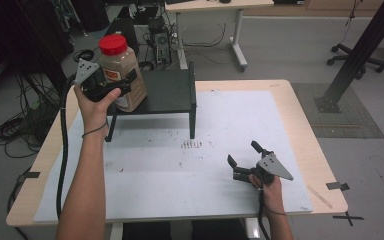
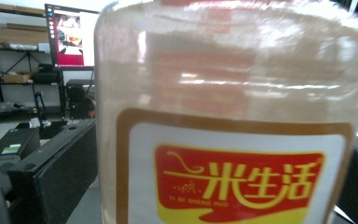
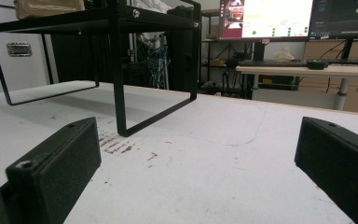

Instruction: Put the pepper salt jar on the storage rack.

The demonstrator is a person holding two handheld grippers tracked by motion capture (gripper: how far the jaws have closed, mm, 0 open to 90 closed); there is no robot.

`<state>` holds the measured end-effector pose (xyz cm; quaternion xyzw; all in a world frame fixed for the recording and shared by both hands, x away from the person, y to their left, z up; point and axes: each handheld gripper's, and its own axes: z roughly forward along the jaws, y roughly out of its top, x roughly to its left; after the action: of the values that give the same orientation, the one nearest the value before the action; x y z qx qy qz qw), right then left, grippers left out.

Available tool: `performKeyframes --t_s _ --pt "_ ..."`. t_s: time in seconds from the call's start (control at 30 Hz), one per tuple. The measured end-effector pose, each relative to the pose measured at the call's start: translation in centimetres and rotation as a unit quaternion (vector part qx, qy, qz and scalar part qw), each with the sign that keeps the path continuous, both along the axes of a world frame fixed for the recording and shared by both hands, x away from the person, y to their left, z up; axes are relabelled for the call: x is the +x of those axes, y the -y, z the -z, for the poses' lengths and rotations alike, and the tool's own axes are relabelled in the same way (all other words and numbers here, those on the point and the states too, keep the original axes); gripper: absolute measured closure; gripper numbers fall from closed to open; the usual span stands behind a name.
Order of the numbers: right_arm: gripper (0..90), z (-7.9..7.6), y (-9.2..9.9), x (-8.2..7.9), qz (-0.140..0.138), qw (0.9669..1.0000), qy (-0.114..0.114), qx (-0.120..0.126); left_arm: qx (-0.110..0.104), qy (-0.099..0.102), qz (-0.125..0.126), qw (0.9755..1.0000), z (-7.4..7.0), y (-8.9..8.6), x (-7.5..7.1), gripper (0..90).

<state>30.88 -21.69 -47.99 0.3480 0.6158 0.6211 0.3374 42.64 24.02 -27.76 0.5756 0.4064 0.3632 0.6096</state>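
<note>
Jar [image 1: 121, 73]: upper left, standing on black shelf [image 1: 170, 92].
Left gripper [image 1: 114, 88]: jaws wide around jar; we withdraw straight back.
Right gripper [image 1: 243, 159]: jaws open, empty, on desk [image 1: 300, 125].

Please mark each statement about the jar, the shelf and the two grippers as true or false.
1. The jar has a red lid. True.
2. The jar lies on its side on the white mat. False: it stands upright on the black shelf.
3. The right gripper rests low on the mat with open jaws and holds nothing. True.
4. The left gripper is far from the jar. False: it is at the jar, jaws on either side.
5. The jar's label is blue. False: it is red and yellow.
</note>
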Motion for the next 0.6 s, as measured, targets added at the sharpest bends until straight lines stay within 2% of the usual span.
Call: performKeyframes --t_s 0.6 --pt "0.0 0.0 0.0 0.0 0.0 1.0 0.0 -0.001 -0.013 0.014 -0.009 0.9998 -0.7 -1.0 -2.6 0.2"
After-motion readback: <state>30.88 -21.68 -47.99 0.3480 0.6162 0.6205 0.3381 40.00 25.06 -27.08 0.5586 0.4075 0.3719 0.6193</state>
